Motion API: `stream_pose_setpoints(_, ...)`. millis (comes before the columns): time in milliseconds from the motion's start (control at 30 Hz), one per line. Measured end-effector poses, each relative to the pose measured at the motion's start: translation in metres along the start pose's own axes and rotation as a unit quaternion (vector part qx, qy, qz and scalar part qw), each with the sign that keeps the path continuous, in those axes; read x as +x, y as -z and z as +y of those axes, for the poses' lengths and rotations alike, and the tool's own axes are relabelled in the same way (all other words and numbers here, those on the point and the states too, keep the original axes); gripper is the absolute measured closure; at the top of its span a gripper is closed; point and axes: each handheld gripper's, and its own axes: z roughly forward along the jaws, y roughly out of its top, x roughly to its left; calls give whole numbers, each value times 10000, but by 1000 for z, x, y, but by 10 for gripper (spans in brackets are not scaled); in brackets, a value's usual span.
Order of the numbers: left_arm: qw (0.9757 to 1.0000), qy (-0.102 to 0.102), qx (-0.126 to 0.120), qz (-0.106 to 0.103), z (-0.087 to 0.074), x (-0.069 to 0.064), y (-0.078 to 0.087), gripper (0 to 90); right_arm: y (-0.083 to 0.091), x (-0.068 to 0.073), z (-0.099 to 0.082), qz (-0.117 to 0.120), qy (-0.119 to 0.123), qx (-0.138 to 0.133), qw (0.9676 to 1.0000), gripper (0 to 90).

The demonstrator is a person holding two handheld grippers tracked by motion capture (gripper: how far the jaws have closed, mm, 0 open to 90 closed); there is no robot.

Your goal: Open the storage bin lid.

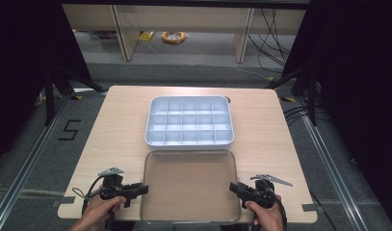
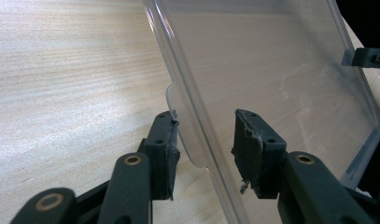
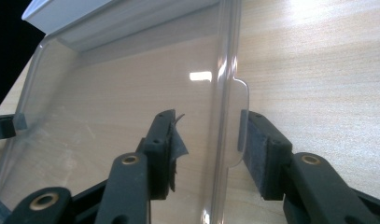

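While both pairs of jaws stand apart, each straddles one side edge of the clear plastic lid [image 1: 191, 185] without pressing on it. In the left gripper view, the left gripper [image 2: 204, 147] has the lid's rim and small rounded tab [image 2: 178, 123] in the gap between its pads, one pad outside over the table, the other over the lid's panel. In the right gripper view, the right gripper [image 3: 208, 142] frames the opposite rim and its tab [image 3: 238, 123] the same way. From the high view, the lid lies flat at the near edge of the wooden table [image 1: 114, 125], the left gripper [image 1: 141, 189] at its left side and the right gripper [image 1: 233, 187] at its right, each held in a hand. Just beyond the lid, touching or nearly touching its far edge, sits the white compartment tray [image 1: 189, 121], its cells empty.
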Motion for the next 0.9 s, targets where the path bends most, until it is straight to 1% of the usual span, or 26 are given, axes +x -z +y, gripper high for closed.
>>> stream_pose_setpoints(33, 10000, -2, 3, 5, 0, 0, 0, 589, -1, 1, 0, -56, -13, -10, 10000, 568)
stream_pose_setpoints(67, 10000, -2, 4, 3, 0, 0, 0, 588, -1, 1, 0, -78, 36, 12, 10000, 565)
stream_pose_setpoints(100, 10000, 2, 4, 5, 0, 0, 0, 588, -1, 2, 0, -41, 19, 28, 10000, 562)
stream_pose_setpoints(200, 10000, -9, 41, 31, 0, 0, -1, 579, -3, 2, 0, -128, 54, 21, 9999, 556)
stream_pose_setpoints(233, 10000, -22, 63, 40, -1, 1, -1, 576, -2, 2, 0, -113, 68, 73, 9999, 555)
stream_pose_setpoints(267, 10000, -23, 72, 54, -1, 1, -1, 574, -3, 3, 0, -103, 51, 59, 9999, 554)
stream_pose_setpoints(300, 10000, -16, 75, 55, -1, 1, -1, 574, -3, 3, 0, -193, 96, 74, 9997, 554)
stream_pose_setpoints(333, 10000, -19, 75, 56, -1, 1, -1, 573, -4, 3, -1, -154, 46, 62, 9999, 554)
stream_pose_setpoints(367, 10000, -25, 78, 54, -1, 1, -1, 573, -4, 4, -1, -169, 22, 71, 9998, 554)
stream_pose_setpoints(400, 9999, -30, 87, 58, 0, 1, -1, 573, -3, 3, 0, -115, 46, 76, 9999, 553)
stream_pose_setpoints(600, 9999, -28, 114, 86, -1, 0, -2, 555, -5, 3, 0, -183, 109, 78, 9997, 541)
stream_pose_setpoints(633, 9999, -45, 94, 107, -1, 0, -2, 554, -4, 3, 0, -107, 78, 114, 9998, 538)
stream_pose_setpoints(700, 9999, -33, 94, 106, -1, 0, -2, 541, -4, 3, 1, -139, 38, 109, 9998, 519)
stream_pose_setpoints(733, 9999, -32, 82, 132, 0, -1, -2, 530, -4, 3, 1, -114, 13, 123, 9999, 514)
stream_pose_setpoints(767, 9998, -66, 80, 176, 0, -1, -2, 512, -5, 3, 1, -149, 34, 83, 9998, 501)
stream_pose_setpoints(800, 9997, -127, -11, 213, 1, -2, -1, 511, -5, 2, 1, -218, 73, 89, 9997, 495)
stream_pose_setpoints(833, 9993, -271, 22, 245, 2, -1, 2, 506, -4, 5, 2, -326, -67, 5, 9994, 481)
stream_pose_setpoints(867, 9994, -204, -79, 251, 2, -2, 2, 496, -2, 1, 4, -318, 193, -136, 9992, 478)
stream_pose_setpoints(900, 9992, -310, -62, 259, 3, -2, 3, 494, -1, 2, 5, -339, 182, -172, 9991, 477)
